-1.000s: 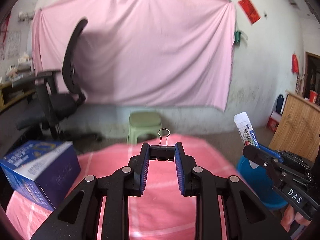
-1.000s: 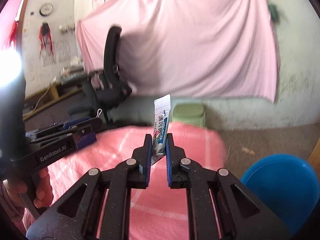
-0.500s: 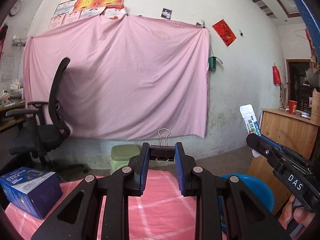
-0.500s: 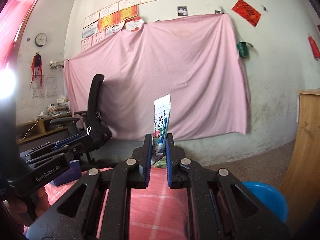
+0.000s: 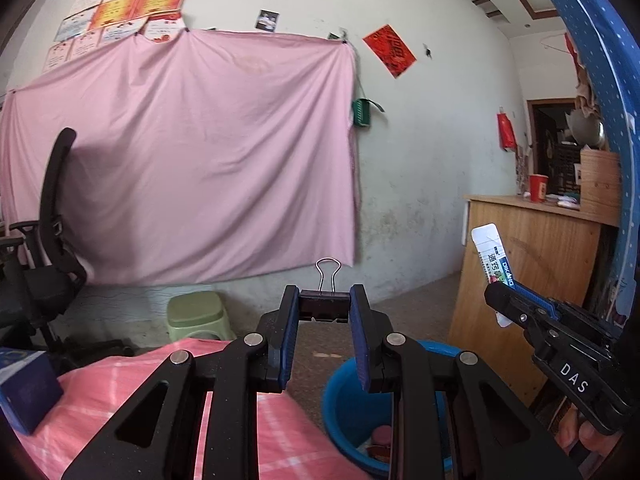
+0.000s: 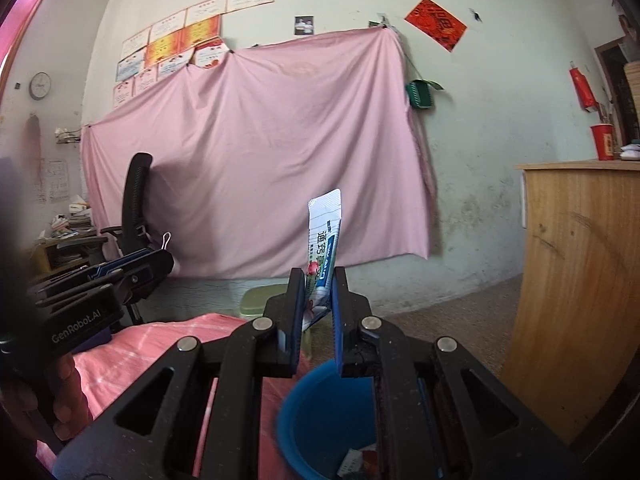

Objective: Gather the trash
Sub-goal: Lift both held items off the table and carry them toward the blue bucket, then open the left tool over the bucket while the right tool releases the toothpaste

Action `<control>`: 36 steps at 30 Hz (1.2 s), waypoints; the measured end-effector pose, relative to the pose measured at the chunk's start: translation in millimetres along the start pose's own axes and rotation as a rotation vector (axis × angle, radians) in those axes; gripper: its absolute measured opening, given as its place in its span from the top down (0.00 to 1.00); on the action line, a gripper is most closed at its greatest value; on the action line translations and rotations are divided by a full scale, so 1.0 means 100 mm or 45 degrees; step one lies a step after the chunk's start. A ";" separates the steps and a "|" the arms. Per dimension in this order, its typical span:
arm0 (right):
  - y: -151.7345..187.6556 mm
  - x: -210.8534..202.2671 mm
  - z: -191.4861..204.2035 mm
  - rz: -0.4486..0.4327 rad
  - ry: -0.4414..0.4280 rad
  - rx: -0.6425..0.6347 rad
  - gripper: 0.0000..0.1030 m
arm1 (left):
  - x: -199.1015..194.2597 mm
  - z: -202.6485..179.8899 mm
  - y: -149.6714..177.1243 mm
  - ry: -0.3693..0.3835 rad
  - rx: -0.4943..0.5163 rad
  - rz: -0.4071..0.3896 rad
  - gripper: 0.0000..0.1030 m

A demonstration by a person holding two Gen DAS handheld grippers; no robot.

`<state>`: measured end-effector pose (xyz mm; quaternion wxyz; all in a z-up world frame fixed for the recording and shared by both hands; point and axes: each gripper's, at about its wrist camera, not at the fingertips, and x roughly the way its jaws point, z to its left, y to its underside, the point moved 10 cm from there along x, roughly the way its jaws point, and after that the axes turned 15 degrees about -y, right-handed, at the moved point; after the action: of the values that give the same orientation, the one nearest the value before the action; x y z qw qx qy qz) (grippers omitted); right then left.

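**Both claws loaded above the bin**

The left gripper pinches a black binder clip crosswise at its tips. The right gripper clamps an upright toothpaste tube. The blue bucket sits below both claws, scraps inside.

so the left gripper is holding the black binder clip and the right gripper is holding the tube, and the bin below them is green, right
Not quite: the bin is blue, as the right wrist view shows; the green thing is a stool further back. The rest holds: the left gripper is shut on the black binder clip, and the right gripper is shut on the tube.
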<state>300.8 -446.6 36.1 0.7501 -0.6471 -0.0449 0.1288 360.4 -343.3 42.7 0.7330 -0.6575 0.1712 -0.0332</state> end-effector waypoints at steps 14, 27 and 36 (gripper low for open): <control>0.45 -0.08 -0.63 0.182 0.111 0.145 0.66 | 0.40 -0.77 0.42 0.141 0.131 0.215 0.79; 0.82 0.10 -0.76 0.357 0.113 0.247 0.66 | 0.70 -0.86 0.85 0.174 0.136 0.506 0.79; 0.95 0.19 -0.79 0.443 0.140 0.252 0.65 | 0.79 -0.88 0.97 0.185 0.138 0.580 0.76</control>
<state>324.8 -505.4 -72.2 0.7778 -0.5742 0.1216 0.2248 391.5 -436.2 -75.5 0.7416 -0.5574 0.3654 0.0765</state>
